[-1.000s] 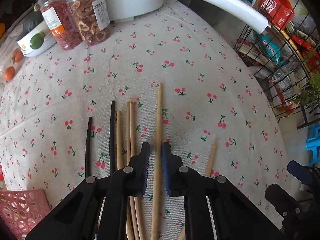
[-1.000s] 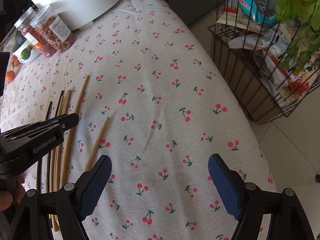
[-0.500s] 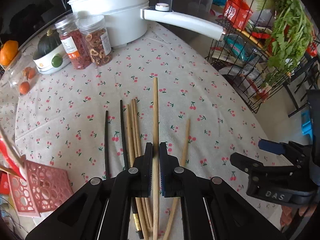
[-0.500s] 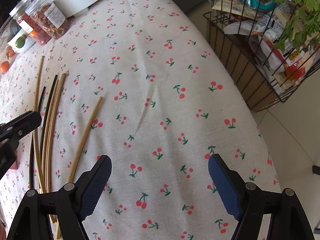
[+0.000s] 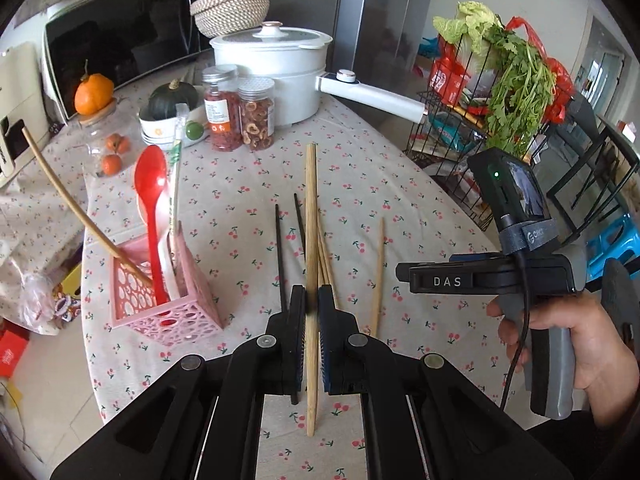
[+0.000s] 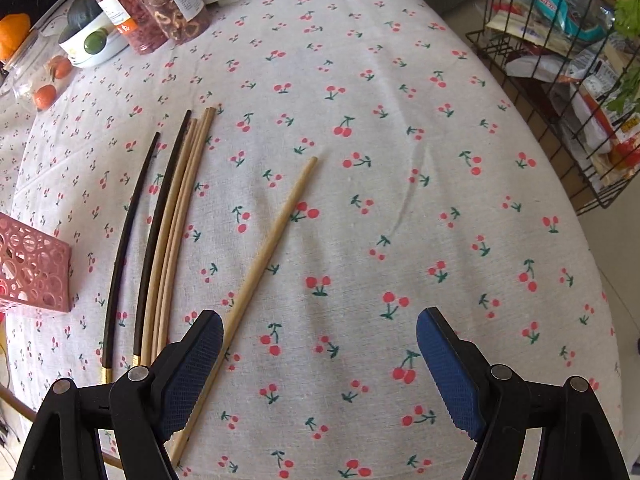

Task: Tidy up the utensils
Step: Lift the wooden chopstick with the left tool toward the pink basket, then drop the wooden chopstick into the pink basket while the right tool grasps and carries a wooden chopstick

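The left gripper (image 5: 312,312) has its jaws clamped on one pale wooden chopstick (image 5: 311,216), held clear of the cherry-print surface (image 5: 400,200) and pointing away towards the white pot (image 5: 272,76). This looks like the carry step: one stick picked, the pink basket (image 5: 168,304) waiting to the left of it, already holding a red spoon (image 5: 150,184) and another stick. To my eye the next move calls for swinging left over the basket and tipping the stick upright before letting go. The right gripper (image 6: 320,360) hangs with jaws wide, empty, near a lone chopstick (image 6: 272,236) lying right of the basket. Between that stick and the basket lie the bundled chopsticks (image 6: 172,220).
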Motion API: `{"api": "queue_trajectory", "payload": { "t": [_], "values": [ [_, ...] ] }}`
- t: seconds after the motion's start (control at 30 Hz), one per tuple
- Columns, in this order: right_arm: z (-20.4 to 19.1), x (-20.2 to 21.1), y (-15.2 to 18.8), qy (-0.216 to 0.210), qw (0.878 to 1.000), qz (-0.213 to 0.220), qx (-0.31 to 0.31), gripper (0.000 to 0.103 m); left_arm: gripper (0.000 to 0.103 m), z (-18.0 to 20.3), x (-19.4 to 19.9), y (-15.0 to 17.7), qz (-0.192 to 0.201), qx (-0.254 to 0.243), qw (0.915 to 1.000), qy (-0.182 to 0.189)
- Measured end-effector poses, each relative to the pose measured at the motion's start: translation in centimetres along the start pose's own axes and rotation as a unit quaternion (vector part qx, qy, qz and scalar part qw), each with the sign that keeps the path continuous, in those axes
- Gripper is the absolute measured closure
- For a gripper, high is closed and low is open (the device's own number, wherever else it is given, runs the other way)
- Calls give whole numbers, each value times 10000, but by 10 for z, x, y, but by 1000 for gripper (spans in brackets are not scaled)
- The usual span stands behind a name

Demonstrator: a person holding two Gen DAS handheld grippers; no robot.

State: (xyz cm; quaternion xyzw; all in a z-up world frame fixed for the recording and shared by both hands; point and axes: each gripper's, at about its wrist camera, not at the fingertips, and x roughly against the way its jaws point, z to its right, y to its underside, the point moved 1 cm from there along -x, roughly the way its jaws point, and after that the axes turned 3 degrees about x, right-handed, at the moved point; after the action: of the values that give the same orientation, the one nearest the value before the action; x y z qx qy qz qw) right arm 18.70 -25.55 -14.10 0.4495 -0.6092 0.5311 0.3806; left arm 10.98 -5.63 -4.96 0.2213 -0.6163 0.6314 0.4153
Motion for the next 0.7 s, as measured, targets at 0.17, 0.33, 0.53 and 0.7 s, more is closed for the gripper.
{"api": "queue_trajectory", "payload": {
  "t": [0.17, 0.33, 0.53, 0.7],
  "values": [
    [-4, -16, -5, -32, 9998, -49, -188, 19, 97, -16, 9, 5, 33, 137, 9998, 174],
    [-16, -34, -12, 206, 9997, -99, -13, 20, 97, -29, 18, 9, 70, 270, 9994, 210],
    [-41, -48, -15, 741, 9960, -63, 489, 38, 97, -38, 22, 12, 75, 373, 9991, 209],
    [-51, -47, -17, 638, 9962, -51, 583, 88, 97, -43, 27, 15, 90, 411, 9989, 190]
  ]
}}
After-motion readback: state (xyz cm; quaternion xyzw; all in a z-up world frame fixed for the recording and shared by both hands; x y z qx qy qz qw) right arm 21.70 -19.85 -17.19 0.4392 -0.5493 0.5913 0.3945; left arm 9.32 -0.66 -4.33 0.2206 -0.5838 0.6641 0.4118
